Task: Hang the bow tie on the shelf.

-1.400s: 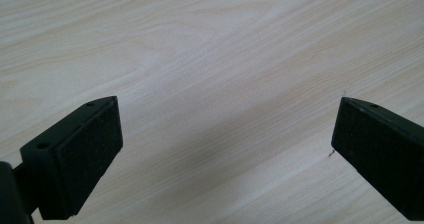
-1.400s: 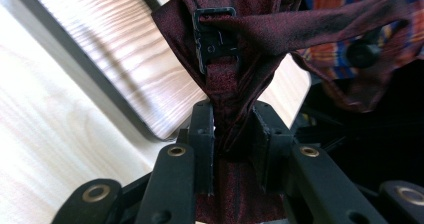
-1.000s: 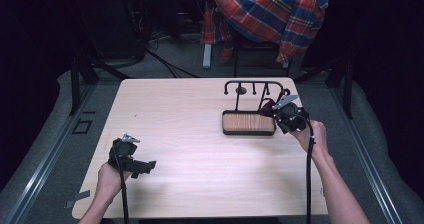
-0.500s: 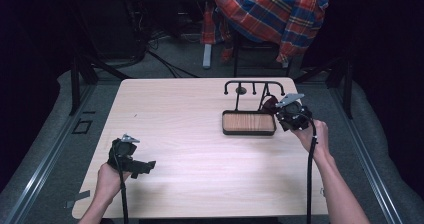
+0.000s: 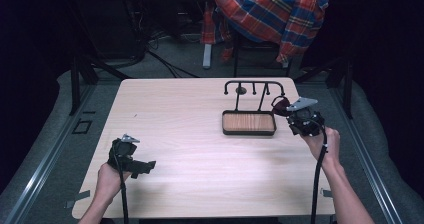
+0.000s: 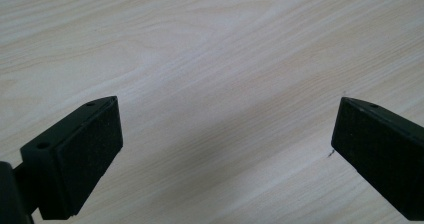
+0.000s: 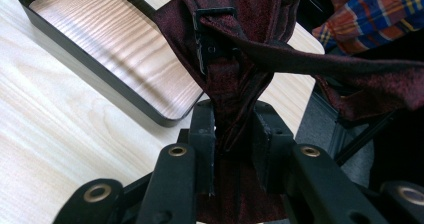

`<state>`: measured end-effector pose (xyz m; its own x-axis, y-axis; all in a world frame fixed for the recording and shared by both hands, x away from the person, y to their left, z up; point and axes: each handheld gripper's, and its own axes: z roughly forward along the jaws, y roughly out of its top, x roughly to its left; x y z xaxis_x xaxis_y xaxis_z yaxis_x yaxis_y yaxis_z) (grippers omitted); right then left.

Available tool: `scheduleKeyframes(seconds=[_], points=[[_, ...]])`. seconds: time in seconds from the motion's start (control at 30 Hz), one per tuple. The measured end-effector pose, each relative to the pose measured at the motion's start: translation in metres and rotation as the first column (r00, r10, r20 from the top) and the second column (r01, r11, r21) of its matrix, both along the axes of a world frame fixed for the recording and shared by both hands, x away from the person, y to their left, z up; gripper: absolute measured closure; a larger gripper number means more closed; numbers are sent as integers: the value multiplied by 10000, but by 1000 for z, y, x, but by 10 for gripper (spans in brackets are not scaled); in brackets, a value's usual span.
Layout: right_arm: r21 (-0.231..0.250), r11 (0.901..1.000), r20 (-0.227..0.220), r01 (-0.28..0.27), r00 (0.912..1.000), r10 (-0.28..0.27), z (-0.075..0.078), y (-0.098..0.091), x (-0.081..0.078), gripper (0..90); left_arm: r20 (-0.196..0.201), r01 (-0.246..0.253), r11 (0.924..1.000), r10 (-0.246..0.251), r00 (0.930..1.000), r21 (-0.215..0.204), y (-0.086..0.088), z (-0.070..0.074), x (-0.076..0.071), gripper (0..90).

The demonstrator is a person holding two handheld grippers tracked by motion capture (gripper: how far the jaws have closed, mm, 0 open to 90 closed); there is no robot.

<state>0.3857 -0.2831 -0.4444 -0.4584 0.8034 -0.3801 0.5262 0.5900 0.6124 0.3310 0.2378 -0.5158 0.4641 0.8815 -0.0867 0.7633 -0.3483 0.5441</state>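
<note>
Near the front left of the pale wood-grain table [image 5: 200, 134], the left hand-held gripper [image 5: 131, 159] idles with its flat black pads spread wide over bare wood, holding nothing, probably kept clear of the work. Right of the wood-floored black metal tray [image 5: 248, 122] with its hooked rail, the right hand-held gripper [image 7: 234, 134] is clamped on a dark maroon, finely textured strap [image 7: 235, 79] with a black buckle. The strap is held off the table at the tray's right end, probably for hanging on the rail.

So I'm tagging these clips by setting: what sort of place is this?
Probably a lab or studio recording bench, not a home: a bare wooden table ringed by dark drapes, cables on the floor behind, and hand-held grippers, left and right.
</note>
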Motion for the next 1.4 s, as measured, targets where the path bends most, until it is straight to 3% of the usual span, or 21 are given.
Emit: scheduleKeyframes(seconds=[0.17, 0.33, 0.63, 1.03, 1.23, 1.4], points=[[8, 9998, 321, 208, 9993, -208, 8, -1, -8, 733, 13, -2, 10000, 2, 10000, 3, 0, 0, 0, 2], [151, 9987, 407, 488, 9980, -493, 10, -1, -2, 733, -15, 62, 10000, -62, 10000, 15, 0, 0, 1, 2], [301, 9957, -19, 871, 9962, -871, 0, 2, 17, 733, -5, 66, 10000, -66, 10000, 41, 1, -1, 1, 2], [378, 9963, -416, 766, 9963, -750, -11, 6, 36, 733, -43, 65, 10000, -65, 10000, 74, -1, -2, 1, 2], [455, 9960, -402, 765, 9964, -746, -12, 8, 40, 733, -127, 93, 9999, -92, 9999, 97, 0, -2, 1, 2], [806, 9927, -389, 902, 9954, -873, -10, 5, 42, 733, -140, 135, 9998, -133, 9998, 112, -2, -3, 2, 2]])
